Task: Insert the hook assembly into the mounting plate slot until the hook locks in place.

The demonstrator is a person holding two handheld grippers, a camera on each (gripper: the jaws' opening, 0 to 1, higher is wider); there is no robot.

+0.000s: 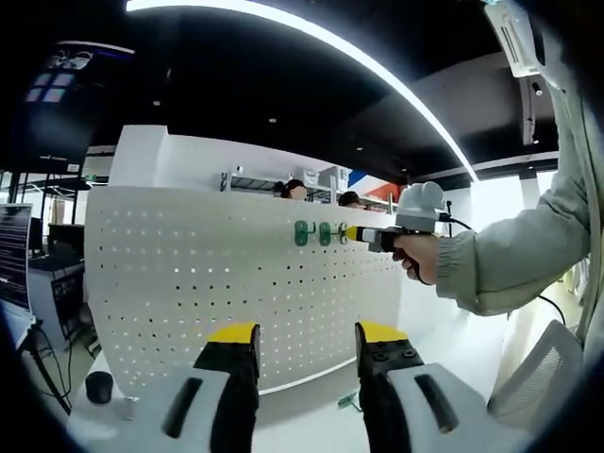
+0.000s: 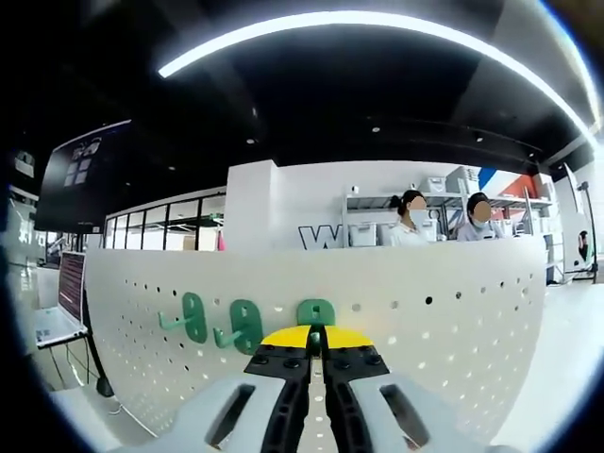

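A white pegboard mounting plate stands upright on the table. Two green hooks hang near its top edge. A third green hook sits just right of them, with my right gripper against it, held by a person's hand. In the right gripper view the two mounted hooks sit left of the third green hook. My right gripper is shut on the third hook, whose arm is hidden between the jaws. My left gripper hangs open before the board's lower part, holding nothing.
A black round knob lies on the white table at the left, and a small green piece lies at the board's foot. A monitor stands at far left, a chair back at right. People sit behind the board.
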